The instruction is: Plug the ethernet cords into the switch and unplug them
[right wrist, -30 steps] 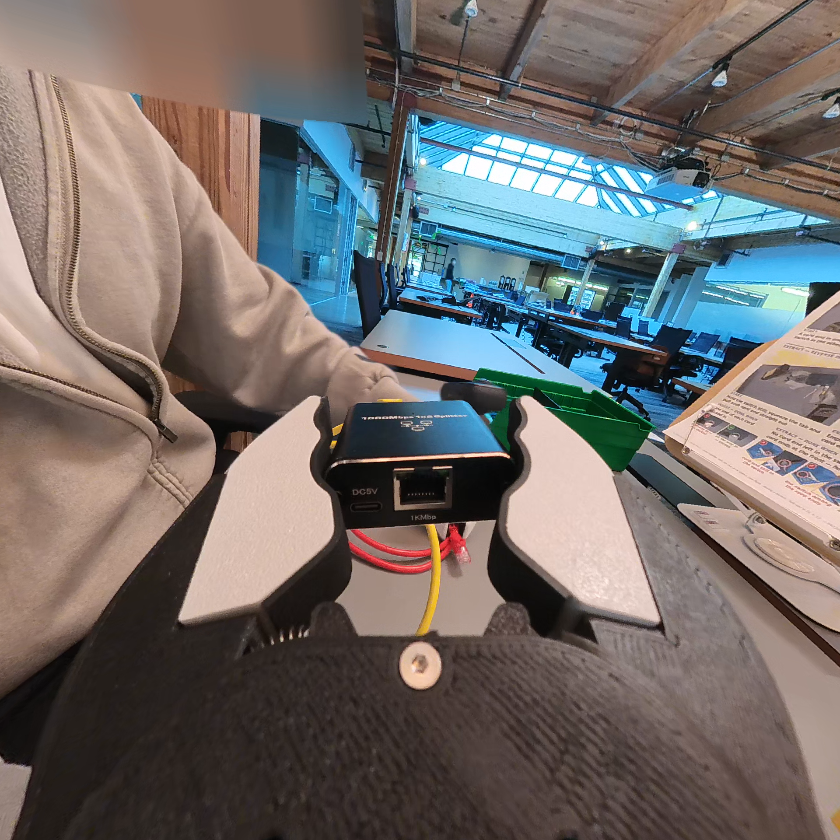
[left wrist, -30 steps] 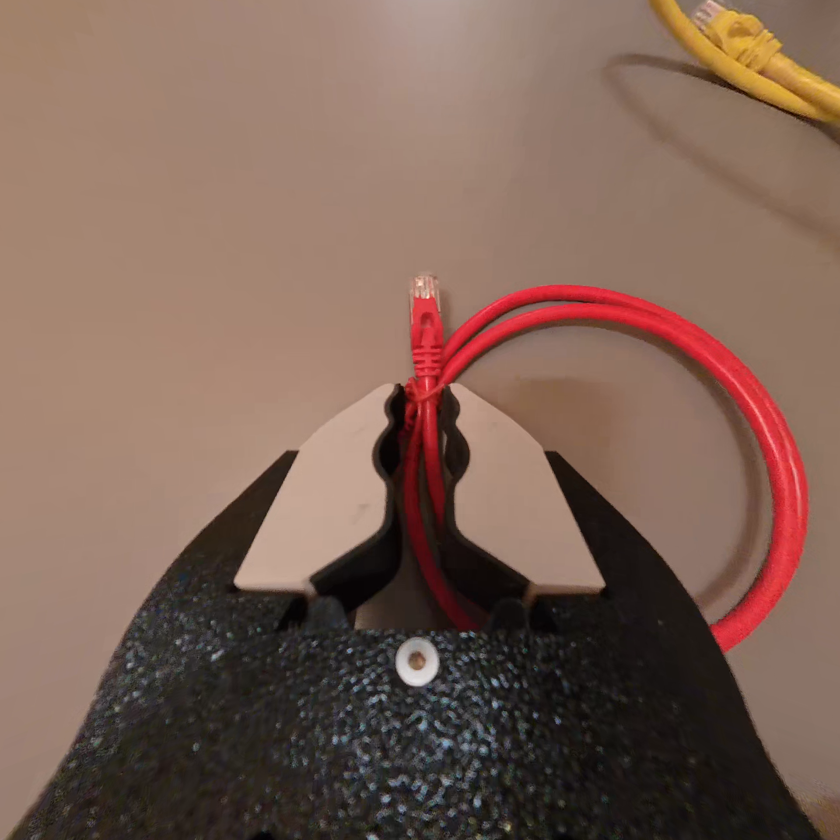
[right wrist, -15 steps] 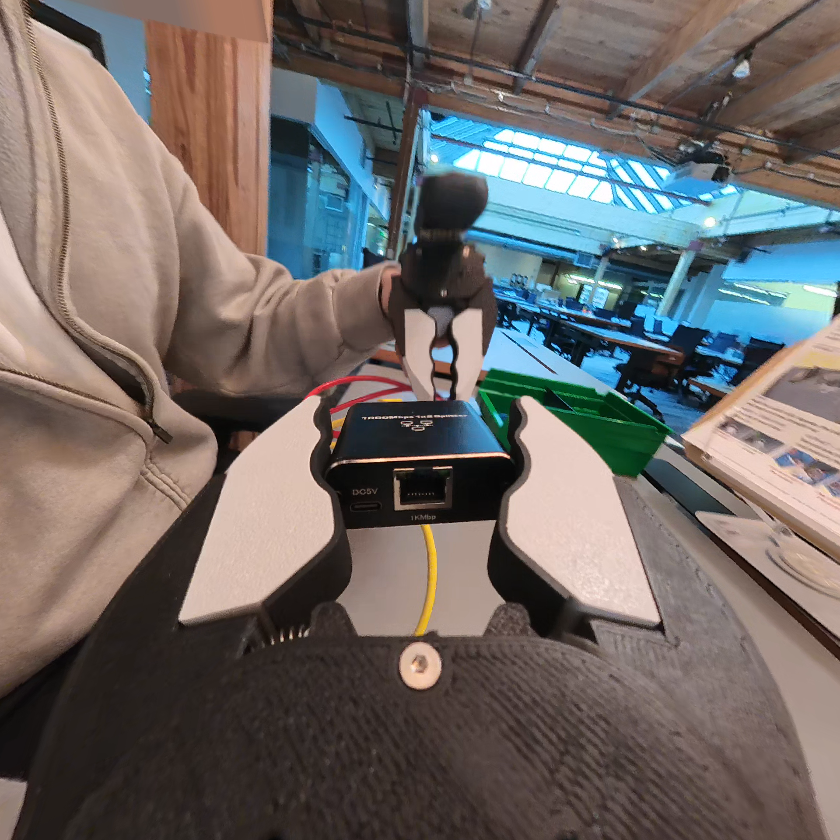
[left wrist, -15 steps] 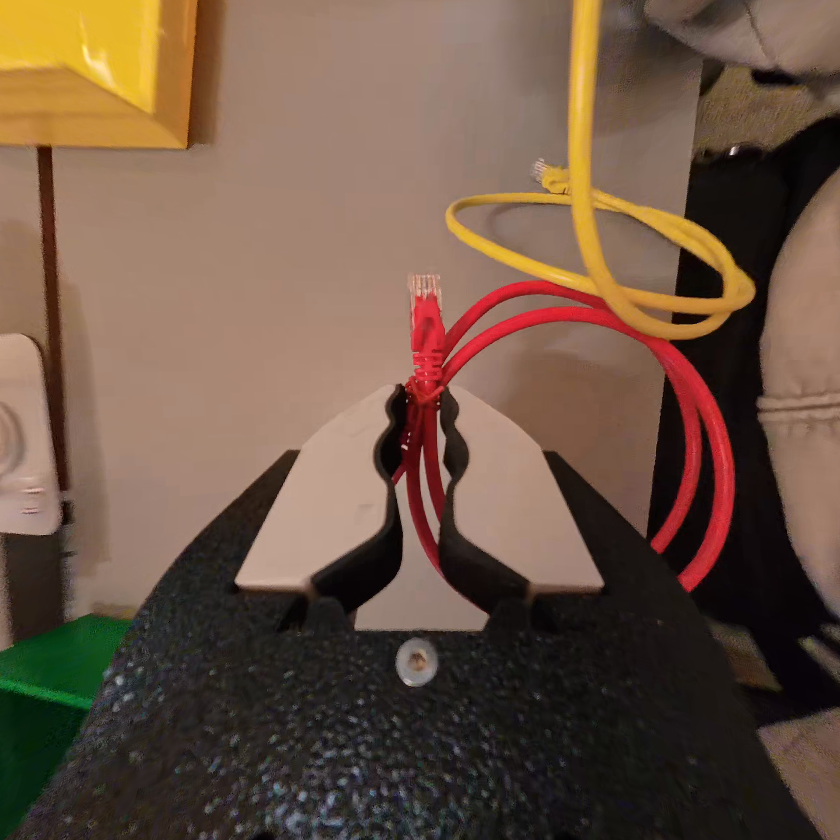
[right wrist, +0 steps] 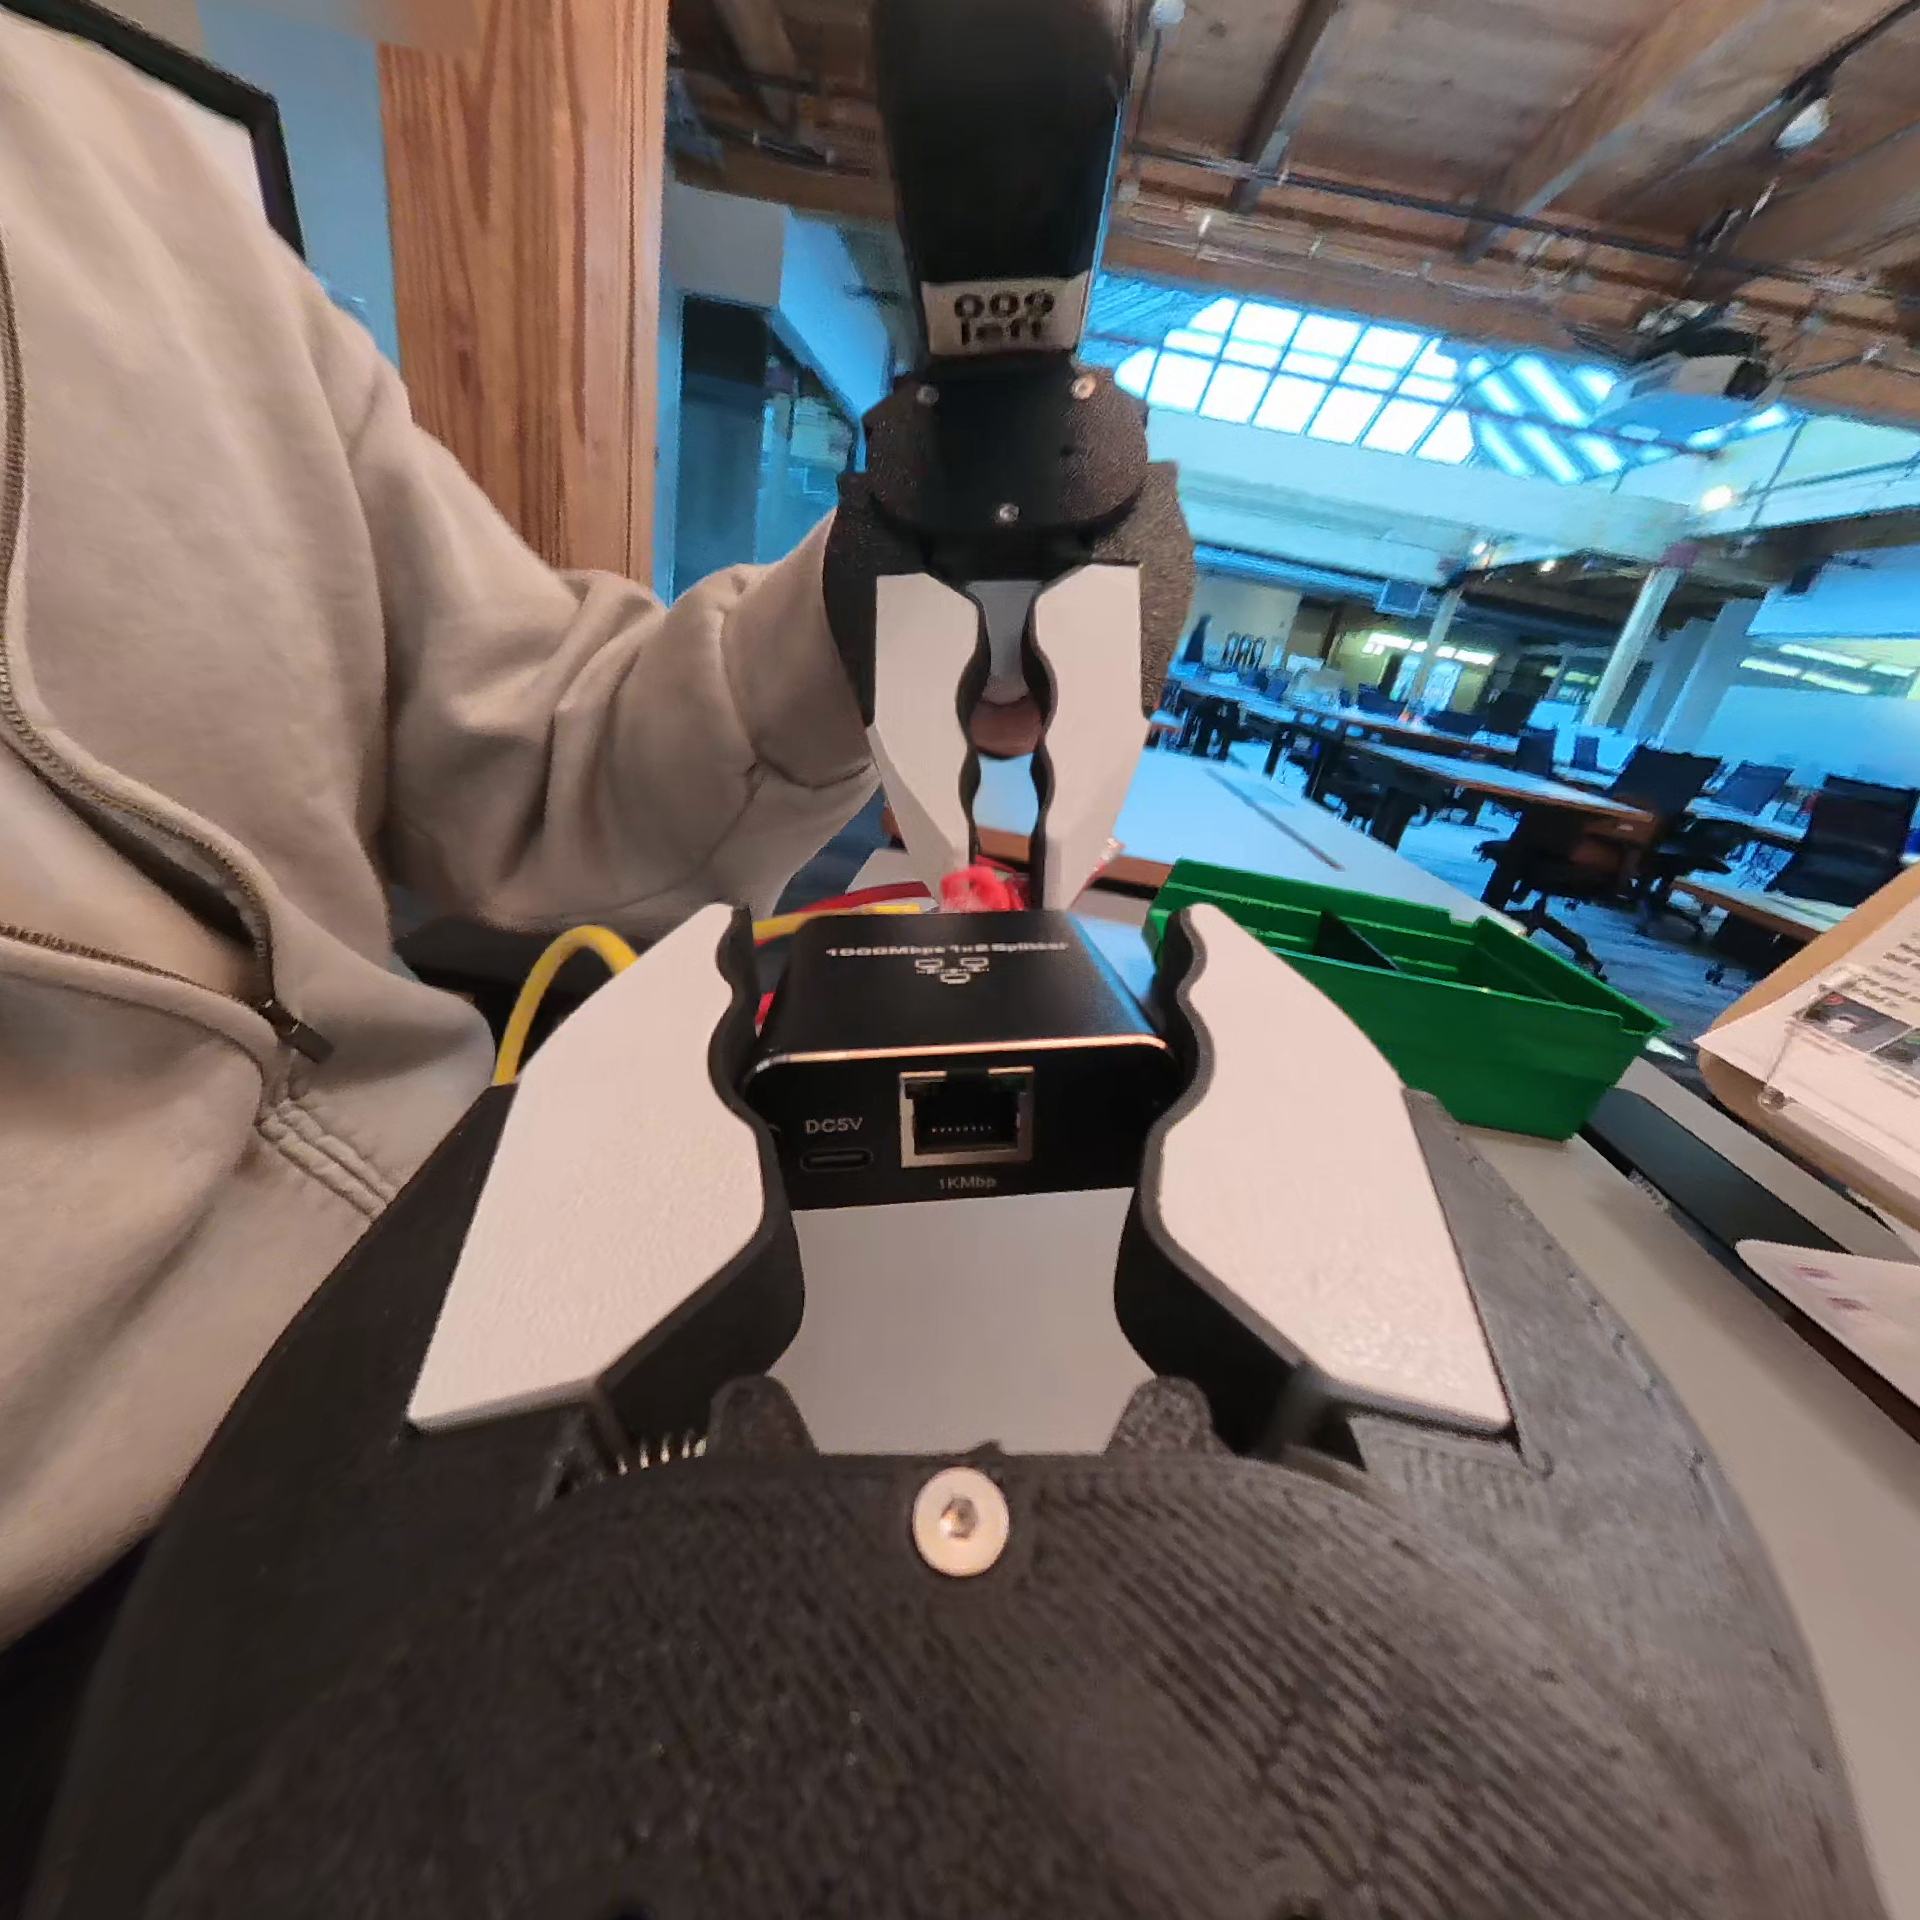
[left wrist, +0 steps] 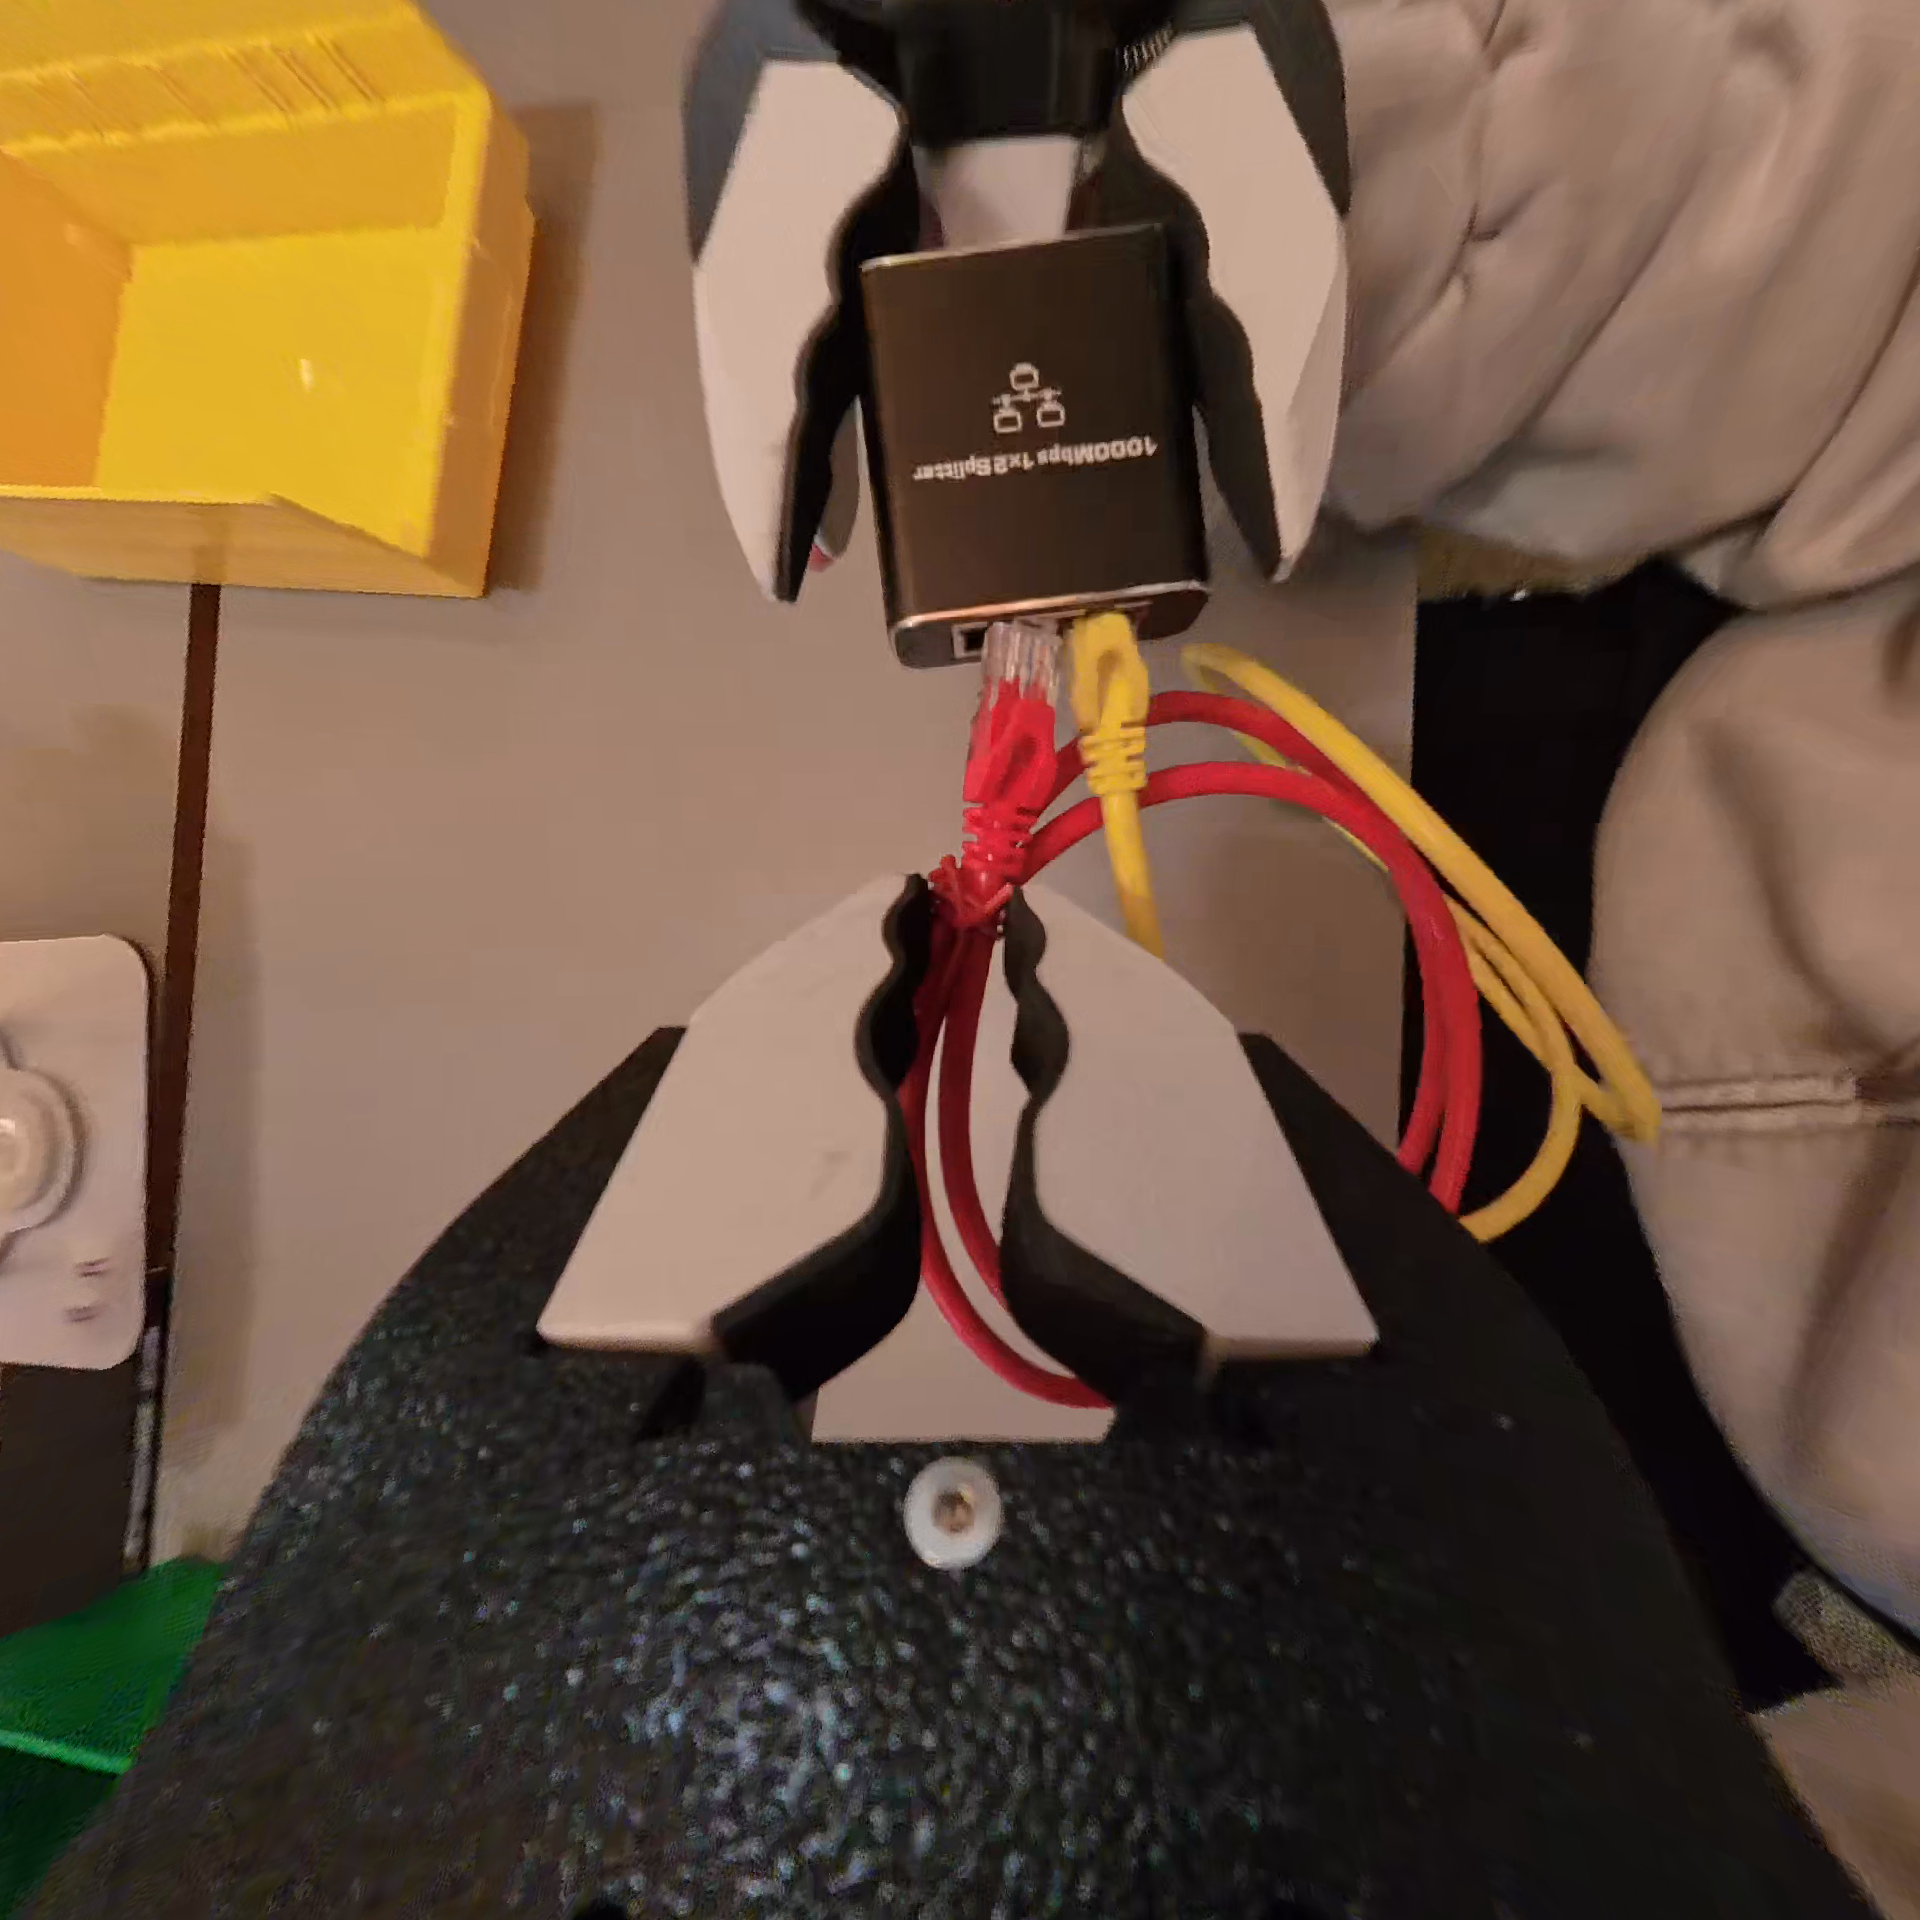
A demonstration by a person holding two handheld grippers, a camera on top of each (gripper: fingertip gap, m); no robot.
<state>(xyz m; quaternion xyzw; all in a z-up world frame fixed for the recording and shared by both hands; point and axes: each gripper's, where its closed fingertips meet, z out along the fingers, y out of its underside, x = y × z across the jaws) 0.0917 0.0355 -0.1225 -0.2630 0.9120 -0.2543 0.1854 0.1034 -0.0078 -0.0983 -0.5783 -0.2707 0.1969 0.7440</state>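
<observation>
My right gripper point(right wrist: 956, 935) is shut on a small black switch point(right wrist: 961, 1039) and holds it above the table; the switch also shows in the left wrist view point(left wrist: 1029, 436), with the right gripper point(left wrist: 1023, 561) around it. My left gripper point(left wrist: 964, 906) is shut on the red ethernet cord point(left wrist: 1003, 769) just behind its plug. The clear plug tip sits at a port on the switch's near face. The yellow ethernet cord point(left wrist: 1110, 707) is plugged in beside it. The left gripper shows in the right wrist view point(right wrist: 1006, 883), behind the switch.
A yellow bin point(left wrist: 239, 312) stands at the far left of the grey table point(left wrist: 520, 831). A green bin point(right wrist: 1403, 997) and a paper stand point(right wrist: 1829, 1049) are to the right in the right wrist view. A person's grey sleeve point(right wrist: 468, 748) is on the left. One gripper's finger ends stand about 5 cm off the other's.
My left gripper has lifted the red cord off the table and carried its plug up to the switch. The right gripper has kept hold of the switch.
</observation>
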